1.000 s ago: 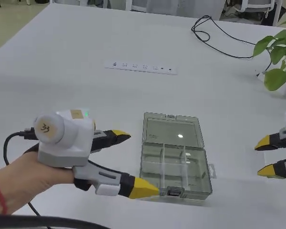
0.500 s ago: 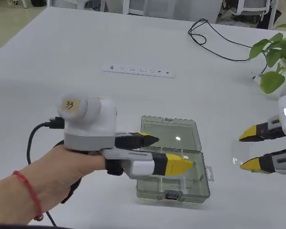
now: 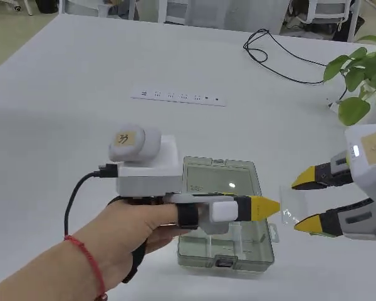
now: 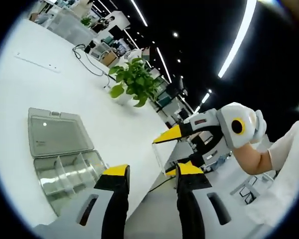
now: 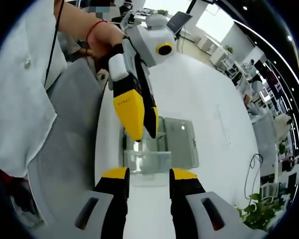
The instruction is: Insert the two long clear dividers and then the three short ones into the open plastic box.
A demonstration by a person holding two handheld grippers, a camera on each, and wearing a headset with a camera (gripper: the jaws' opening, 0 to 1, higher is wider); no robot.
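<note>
Gripping clear, thin rectangular divider [image 5: 147, 163]: right gripper [image 5: 149, 173]; box [image 3: 222, 170] smoky.

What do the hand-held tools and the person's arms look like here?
The left tool and right tool have white-grey bodies, black jaws and yellow tips. The left carries a tan sticker and black cable; a red cord circles that wrist.
</note>
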